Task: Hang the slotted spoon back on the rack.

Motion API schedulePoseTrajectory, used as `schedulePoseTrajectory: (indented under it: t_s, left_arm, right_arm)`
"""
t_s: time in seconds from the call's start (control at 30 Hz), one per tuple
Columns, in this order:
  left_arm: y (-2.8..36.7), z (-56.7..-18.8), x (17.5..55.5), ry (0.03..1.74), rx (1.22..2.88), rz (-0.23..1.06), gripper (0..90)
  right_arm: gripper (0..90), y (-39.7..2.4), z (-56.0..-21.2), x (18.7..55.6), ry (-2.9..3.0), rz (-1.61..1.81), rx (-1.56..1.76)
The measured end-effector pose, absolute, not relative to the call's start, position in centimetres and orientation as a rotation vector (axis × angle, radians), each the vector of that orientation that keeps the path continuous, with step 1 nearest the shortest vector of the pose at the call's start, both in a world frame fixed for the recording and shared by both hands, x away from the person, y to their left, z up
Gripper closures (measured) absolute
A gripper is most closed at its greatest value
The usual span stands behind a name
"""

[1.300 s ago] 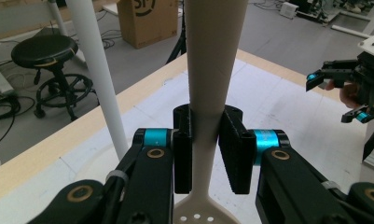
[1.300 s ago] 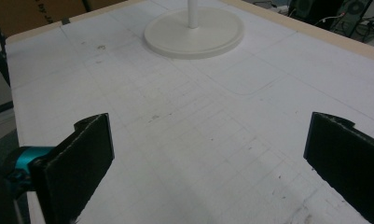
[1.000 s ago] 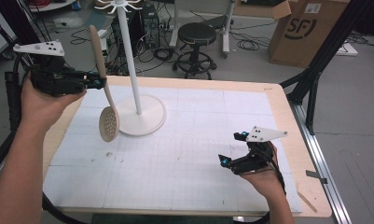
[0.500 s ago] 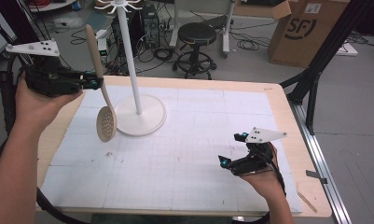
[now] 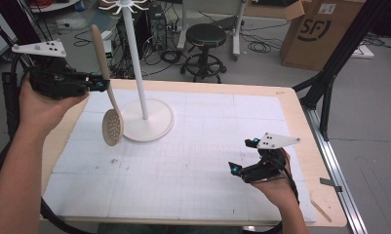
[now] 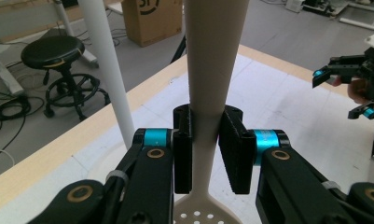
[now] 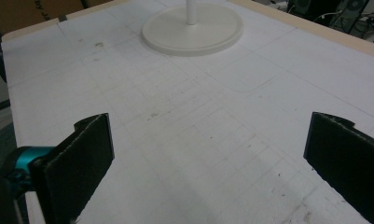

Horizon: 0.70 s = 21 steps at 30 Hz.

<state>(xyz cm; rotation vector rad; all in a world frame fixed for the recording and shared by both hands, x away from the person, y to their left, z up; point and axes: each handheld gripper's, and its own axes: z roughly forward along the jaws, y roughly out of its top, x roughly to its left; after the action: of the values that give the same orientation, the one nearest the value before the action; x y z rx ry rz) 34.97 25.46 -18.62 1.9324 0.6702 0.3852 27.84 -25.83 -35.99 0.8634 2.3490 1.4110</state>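
Lifted a touch since half a second ago, my left gripper (image 5: 101,85) pinches the slotted spoon (image 5: 108,110) off the tabletop's (image 5: 222,141) far left corner, beside the white stand (image 5: 143,118). Right gripper (image 5: 243,158) idles near the right edge, fingers (image 7: 77,161) wide apart.

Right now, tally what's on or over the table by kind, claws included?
Slotted spoon: 1, beige, held above the table in the left claw
Hook stand: 1, white, round base on the table
Claws: 2, the left one shut on the spoon handle, the right claw open with nothing in it
Total: 4
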Motion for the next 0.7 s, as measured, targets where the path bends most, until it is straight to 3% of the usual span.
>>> schedulePoseTrajectory:
  t_s: [0.7]
  left_arm:
    - [24.1,-18.6,37.5,0.717,1.973,0.418,75.7]
  right_arm:
    - [0.2,-25.7,-36.5,27.6,2.369,1.402,0.851]
